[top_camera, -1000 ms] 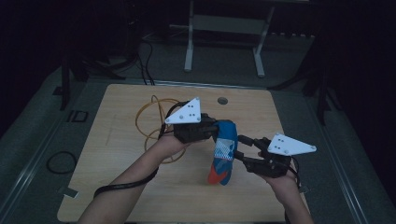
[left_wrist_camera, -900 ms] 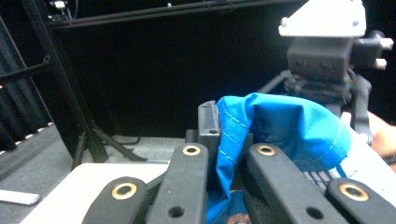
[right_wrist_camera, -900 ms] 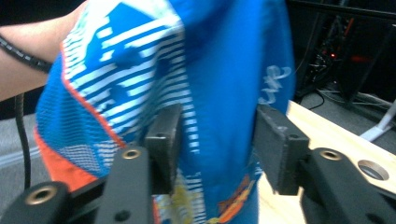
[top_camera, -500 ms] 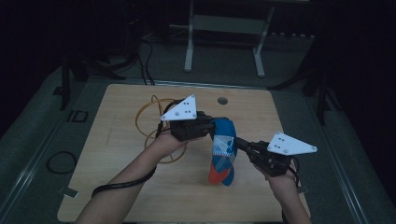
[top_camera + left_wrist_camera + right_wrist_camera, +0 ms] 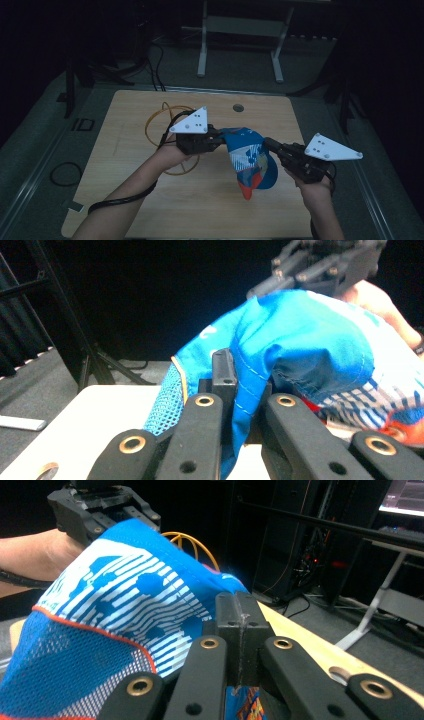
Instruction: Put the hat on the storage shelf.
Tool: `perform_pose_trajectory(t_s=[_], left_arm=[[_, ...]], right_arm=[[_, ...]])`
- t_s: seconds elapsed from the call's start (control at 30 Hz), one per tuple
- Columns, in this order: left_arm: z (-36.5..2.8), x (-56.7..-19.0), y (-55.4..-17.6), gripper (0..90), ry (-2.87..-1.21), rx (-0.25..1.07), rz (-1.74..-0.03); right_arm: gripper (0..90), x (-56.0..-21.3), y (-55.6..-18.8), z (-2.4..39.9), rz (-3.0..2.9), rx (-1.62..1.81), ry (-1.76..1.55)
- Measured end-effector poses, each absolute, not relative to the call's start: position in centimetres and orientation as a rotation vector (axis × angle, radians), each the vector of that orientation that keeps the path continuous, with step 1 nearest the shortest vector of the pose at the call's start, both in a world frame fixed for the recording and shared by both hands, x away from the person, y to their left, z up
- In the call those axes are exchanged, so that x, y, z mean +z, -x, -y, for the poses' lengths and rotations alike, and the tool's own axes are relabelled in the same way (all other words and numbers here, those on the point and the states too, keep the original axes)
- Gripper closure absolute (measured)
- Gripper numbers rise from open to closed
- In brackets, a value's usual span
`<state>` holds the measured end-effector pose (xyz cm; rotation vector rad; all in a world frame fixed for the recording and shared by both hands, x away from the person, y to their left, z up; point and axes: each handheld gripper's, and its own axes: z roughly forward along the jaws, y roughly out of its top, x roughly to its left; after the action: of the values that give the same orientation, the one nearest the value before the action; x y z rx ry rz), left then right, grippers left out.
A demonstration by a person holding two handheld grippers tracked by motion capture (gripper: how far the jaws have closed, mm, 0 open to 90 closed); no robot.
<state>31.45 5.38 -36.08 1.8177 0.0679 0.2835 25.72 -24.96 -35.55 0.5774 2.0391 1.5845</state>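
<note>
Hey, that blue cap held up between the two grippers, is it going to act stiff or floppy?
Probably floppy: the cap sags between the left gripper and right gripper, its fabric creased. Its mesh back suggests it is light. The orange-edged brim hanging lowest looks stiffer and may swing.

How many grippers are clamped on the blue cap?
2: the left gripper grips the blue cap at its left edge, the right gripper at its right edge.
</note>
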Motion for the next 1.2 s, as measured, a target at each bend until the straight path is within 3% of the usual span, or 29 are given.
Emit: perform_pose_trajectory(t_s=[0.07, 0.27, 0.4, 0.67, 1.2], left_arm=[[-5.6, -36.0, -31.3, 86.8, -1.821, 0.294, -0.070], [-7.2, -36.0, -30.7, 68.3, -1.855, 0.345, -0.105], [-9.2, -36.1, -30.1, 61.5, -1.859, 0.365, -0.141], [-14.7, -36.5, -28.4, 57.1, -1.823, 0.450, -0.276], [-23.1, -42.0, -26.2, 2.0, -1.753, 0.714, -0.619]], right_arm=[[90.0, -35.2, -25.7, 24.9, -2.038, 1.593, -0.571], [90.0, -34.2, -25.7, 24.9, -2.019, 1.609, -0.555], [90.0, -33.4, -26.0, 24.6, -2.014, 1.608, -0.545], [90.0, -32.2, -26.9, 23.1, -2.009, 1.625, -0.531], [90.0, -28.3, -31.1, 15.1, -2.018, 1.594, -0.465]])
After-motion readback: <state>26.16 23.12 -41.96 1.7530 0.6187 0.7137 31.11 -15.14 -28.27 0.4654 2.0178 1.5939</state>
